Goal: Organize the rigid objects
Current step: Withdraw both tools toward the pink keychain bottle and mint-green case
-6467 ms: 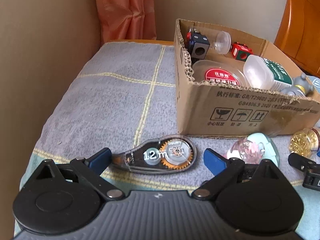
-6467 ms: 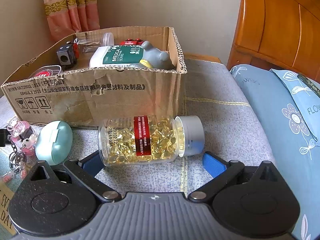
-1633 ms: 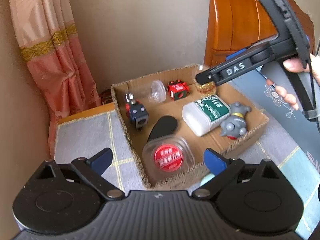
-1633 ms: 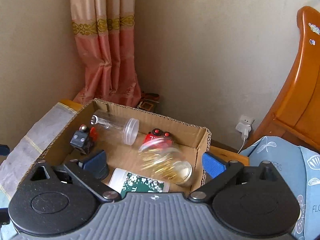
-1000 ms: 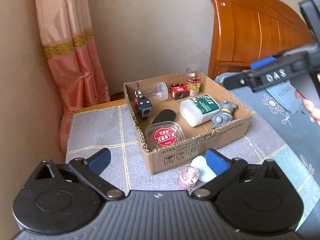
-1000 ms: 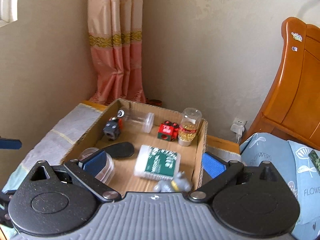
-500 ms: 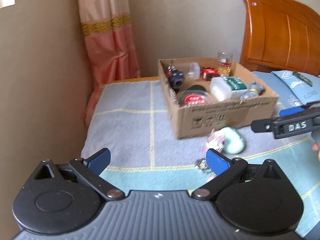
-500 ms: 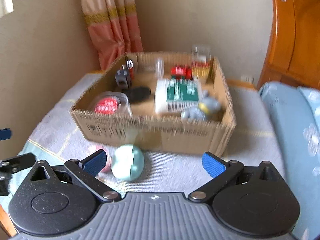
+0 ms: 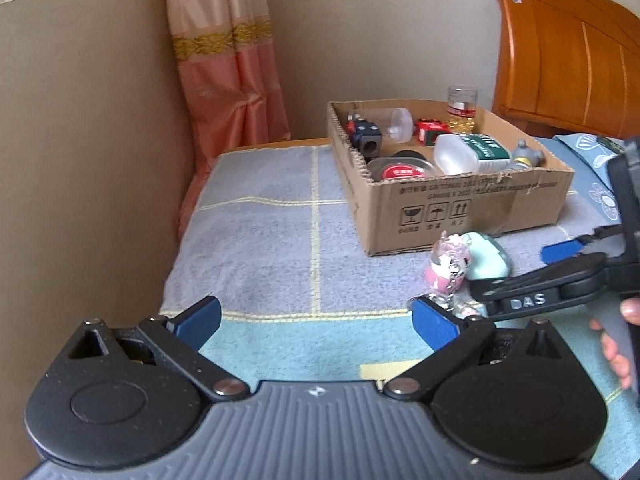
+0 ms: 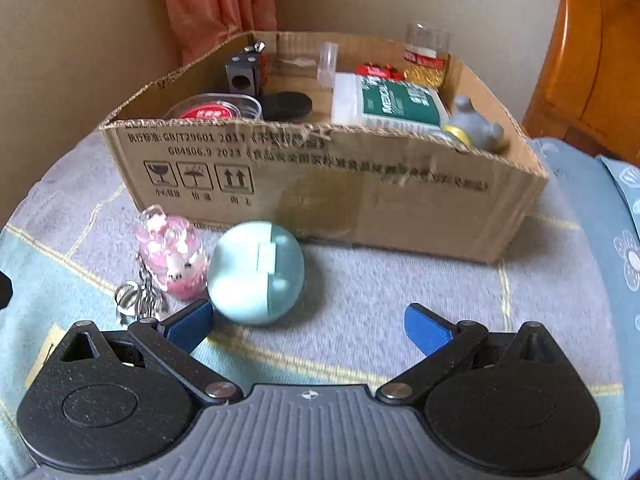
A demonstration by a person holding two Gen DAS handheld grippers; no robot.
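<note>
A cardboard box (image 10: 360, 184) (image 9: 472, 204) stands on the blanket and holds a capsule bottle (image 10: 426, 56) upright at its far corner, a green-labelled container (image 10: 392, 98), a grey figurine (image 10: 476, 126), a red-lidded tub (image 10: 212, 110), a black cube (image 10: 242, 72) and other small items. A mint round case (image 10: 256, 272) (image 9: 486, 254) and a pink keychain figure (image 10: 170, 252) (image 9: 448, 266) lie in front of the box. My right gripper (image 10: 308, 322) (image 9: 532, 276) is open and empty, low, just before the mint case. My left gripper (image 9: 316, 318) is open and empty above the blanket.
The box sits on a grey and blue blanket (image 9: 272, 240) with yellow stripes. A wall (image 9: 80, 140) and a pink curtain (image 9: 232, 60) stand to the left. A wooden headboard (image 9: 568, 60) and a blue floral pillow (image 10: 624, 216) lie to the right.
Both grippers have drawn back from above the box and come down toward the blanket. The right one now sits low, close to the mint case. The capsule bottle stands in the box.
</note>
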